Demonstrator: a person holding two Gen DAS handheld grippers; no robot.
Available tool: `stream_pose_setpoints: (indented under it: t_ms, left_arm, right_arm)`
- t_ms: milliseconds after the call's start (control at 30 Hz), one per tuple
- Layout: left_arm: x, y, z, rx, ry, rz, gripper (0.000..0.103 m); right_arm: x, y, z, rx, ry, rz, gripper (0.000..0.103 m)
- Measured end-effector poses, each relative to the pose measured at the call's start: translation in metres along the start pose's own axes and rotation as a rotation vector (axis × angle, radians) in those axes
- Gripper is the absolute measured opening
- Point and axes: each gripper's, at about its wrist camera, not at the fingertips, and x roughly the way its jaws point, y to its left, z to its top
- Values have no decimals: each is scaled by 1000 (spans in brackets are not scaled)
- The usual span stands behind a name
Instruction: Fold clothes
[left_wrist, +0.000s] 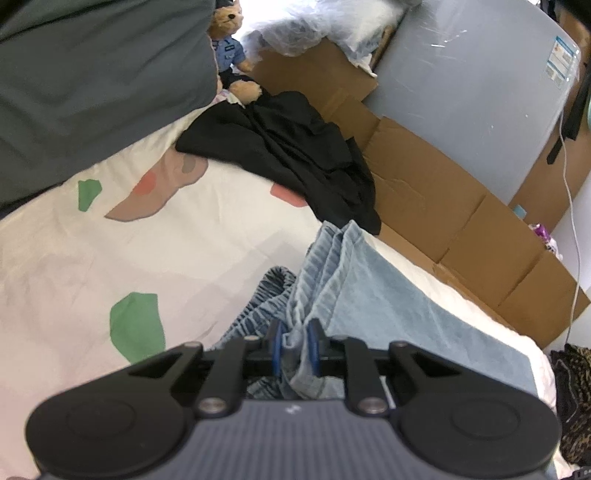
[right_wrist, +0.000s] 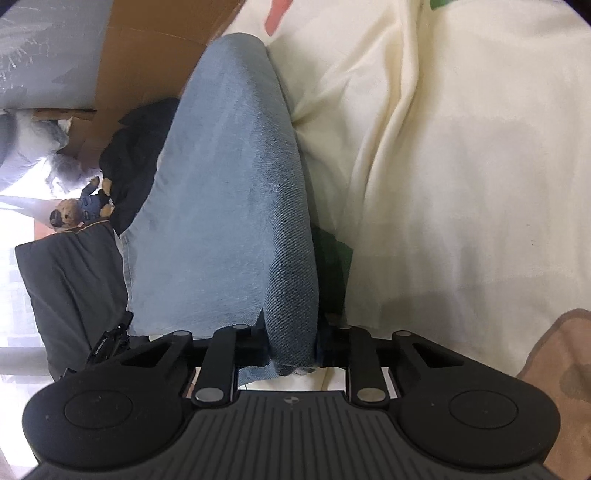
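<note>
Place: a bedroom in a home.
Bed: a bed (left_wrist: 92, 266) under a cream sheet printed with green and pink shapes.
Toy: a teddy bear (left_wrist: 231, 48) in a blue shirt sits at the far end of the bed.
Laundry: a black garment (left_wrist: 295, 155) lies crumpled on the sheet.
Clutter: flattened cardboard boxes (left_wrist: 461, 229) stand along the bedside, by a grey wrapped slab (left_wrist: 472, 92).

Light-blue denim jeans (left_wrist: 373, 291) lie bunched along the patterned bed's edge, elastic waistband gathered

Teddy bear (left_wrist: 231, 40), flattened cardboard (left_wrist: 443, 206)
</note>
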Motion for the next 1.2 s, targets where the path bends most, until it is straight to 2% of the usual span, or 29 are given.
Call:
stream_pose_setpoints:
  t_ms: [100,167,233,267,333,400,633,767,900,1200]
  left_arm:
    - [-5,-2,0,11,1,35,16]
    - [-10,0,3,9,3,63,21]
    - [-14,1,5,6,5,91,20]
    - [-17,2,7,4,6,105,24]
    - [-22,3,10,0,8,131,25]
    - [-28,4,14,-20,6,119,26]
    - [-40,-21,34,69,-25,67,48]
    - [-34,-47,40,101,-42,23,59]
    - [-19,-79,34,142,-30,-44,62]
    - [19,-139,-33,270,80,-190,61]
  right_arm:
    - [-2,-1,-3,21,-21,13,17]
    - [-4,-1,-4,24,-26,-3,19]
    - [-7,-1,-4,16,-24,-37,36]
    - [-11,0,-4,9,-25,-45,39]
    - [-19,1,-5,-4,-32,-58,51]
    - [-33,-1,-8,-11,-89,-50,53]
    - [-60,3,2,-41,-267,-9,55]
    - [-53,15,13,-80,-295,-66,55]
    - [-48,26,16,-150,-359,-137,56]
    - [-27,33,18,-209,-298,-151,56]
